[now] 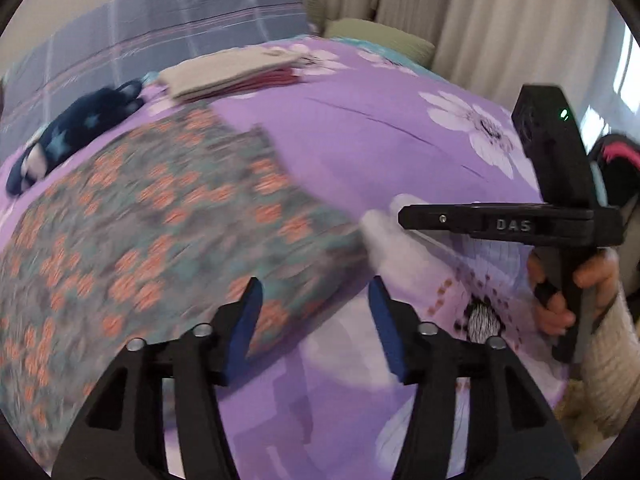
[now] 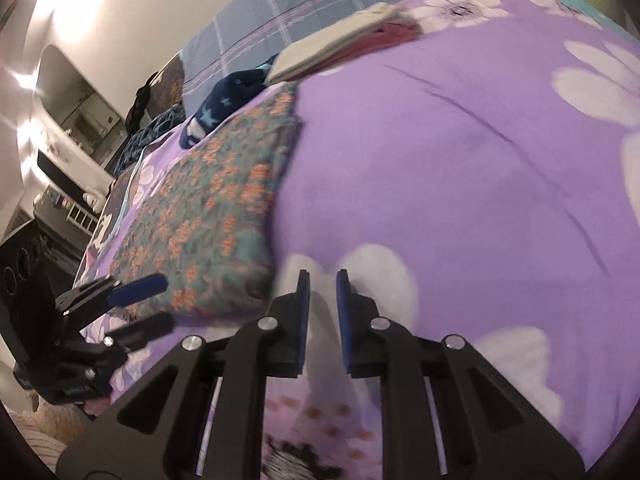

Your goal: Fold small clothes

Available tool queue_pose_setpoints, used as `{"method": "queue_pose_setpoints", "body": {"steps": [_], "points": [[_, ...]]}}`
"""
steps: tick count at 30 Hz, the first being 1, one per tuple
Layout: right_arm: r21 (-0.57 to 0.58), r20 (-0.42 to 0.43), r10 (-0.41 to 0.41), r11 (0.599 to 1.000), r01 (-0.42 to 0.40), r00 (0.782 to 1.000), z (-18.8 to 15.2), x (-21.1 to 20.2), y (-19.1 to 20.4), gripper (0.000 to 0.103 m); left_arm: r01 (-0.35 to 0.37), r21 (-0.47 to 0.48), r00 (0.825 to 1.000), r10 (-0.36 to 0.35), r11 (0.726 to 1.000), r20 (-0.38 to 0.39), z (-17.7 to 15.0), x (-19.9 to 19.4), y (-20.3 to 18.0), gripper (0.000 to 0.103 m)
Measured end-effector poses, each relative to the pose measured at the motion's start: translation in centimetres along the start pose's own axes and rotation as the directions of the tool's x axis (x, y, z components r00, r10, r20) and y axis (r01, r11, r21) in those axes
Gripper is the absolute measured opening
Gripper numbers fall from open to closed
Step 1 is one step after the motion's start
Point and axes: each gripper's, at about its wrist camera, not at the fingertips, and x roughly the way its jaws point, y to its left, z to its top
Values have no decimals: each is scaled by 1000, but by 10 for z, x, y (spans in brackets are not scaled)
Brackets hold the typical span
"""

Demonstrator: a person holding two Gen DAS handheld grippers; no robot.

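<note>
A folded grey-green garment with orange flowers [image 1: 160,220] [image 2: 212,208] lies on the purple flowered bedsheet [image 1: 360,128] [image 2: 440,160]. My left gripper [image 1: 315,292] hangs open over the garment's near right corner, with nothing between its blue pads. In the right wrist view the left gripper [image 2: 140,306] sits at the garment's near left edge. My right gripper [image 2: 323,280] is just right of the garment over a white flower print, its jaws a narrow gap apart and empty. The left wrist view shows the right gripper [image 1: 404,216] side-on. This view is blurred.
A stack of folded clothes, beige on maroon [image 1: 232,72] [image 2: 340,48], lies at the far side. A dark blue star-print garment [image 1: 76,132] [image 2: 224,100] is at the far left. A plaid pillow [image 1: 180,12], a green cushion [image 1: 376,36] and curtains [image 1: 480,20] are behind. A hand [image 1: 568,292] grips the right handle.
</note>
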Motion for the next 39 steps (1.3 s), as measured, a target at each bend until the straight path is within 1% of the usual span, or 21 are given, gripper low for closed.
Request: {"method": "queue_pose_setpoints", "body": {"steps": [3, 5, 6, 9, 11, 12, 13, 15, 17, 20, 22, 23, 26, 27, 28, 29, 32, 33, 36, 37, 39], "points": [[20, 16, 8, 1000, -8, 1000, 3, -9, -11, 15, -60, 60, 998, 61, 996, -22, 8, 21, -19, 57], [8, 17, 13, 1000, -13, 1000, 7, -11, -12, 15, -89, 46, 995, 91, 995, -50, 9, 32, -17, 55], [-6, 14, 26, 1000, -26, 1000, 9, -11, -10, 15, -91, 28, 994, 92, 995, -55, 10, 34, -13, 45], [-69, -17, 88, 994, -89, 996, 14, -7, 4, 16, -53, -69, 997, 49, 996, -53, 11, 30, 8, 28], [-124, -50, 117, 985, -122, 992, 16, 1, 16, 18, -89, -130, 995, 83, 988, -46, 5, 22, 27, 24], [-142, -63, 122, 981, -130, 991, 15, 4, 21, 19, -108, -147, 994, 102, 983, -46, 3, 20, 32, 16], [-160, -79, 127, 977, -138, 989, 15, 10, 25, 19, -135, -179, 990, 127, 975, -57, -1, 18, 43, 14], [-186, -110, 139, 970, -157, 984, 14, 21, 34, 21, -114, -246, 993, 100, 963, -70, -9, 15, 57, 14], [-208, -135, 146, 963, -172, 980, 14, 32, 42, 22, -107, -258, 993, 91, 960, -73, -12, 16, 60, 14], [-217, -151, 173, 955, -203, 973, 14, 37, 49, 25, -133, -202, 990, 120, 970, -77, -12, 17, 51, 17], [-229, -156, 189, 948, -222, 969, 15, 36, 54, 34, -135, -172, 989, 123, 976, -79, -12, 19, 44, 27], [-242, -158, 198, 942, -232, 967, 14, 35, 57, 41, -136, -165, 989, 125, 977, -80, -11, 21, 41, 29], [-301, -166, 168, 930, -212, 972, 8, 36, 67, 42, -153, -134, 986, 142, 979, -86, -12, 26, 37, 32], [-320, -163, 127, 931, -174, 978, 6, 41, 71, 38, -155, -129, 986, 145, 979, -85, -12, 26, 36, 33], [-332, -167, 99, 931, -150, 981, 5, 45, 73, 31, -159, -124, 985, 149, 980, -84, -12, 26, 36, 33], [-334, -166, 82, 933, -134, 983, 5, 48, 74, 14, -159, -122, 985, 150, 980, -83, -12, 26, 36, 33], [-306, -111, 149, 935, -177, 983, 13, 29, 72, 8, -150, -123, 987, 141, 981, -74, -14, 24, 38, 33], [-308, -92, 148, 936, -170, 985, 16, 23, 71, 7, -146, -124, 988, 138, 982, -71, -15, 23, 38, 33], [-322, -33, 61, 944, -68, 998, 20, 12, 61, 0, -143, -121, 988, 134, 982, -77, -17, 24, 38, 33], [-309, -35, 38, 950, -46, 999, 20, 12, 55, 0, -149, -114, 987, 140, 982, -78, -17, 24, 37, 33], [-261, -65, 46, 963, -62, 997, 19, 15, 39, 0, -161, -99, 985, 154, 982, -82, -15, 25, 35, 34]]}}
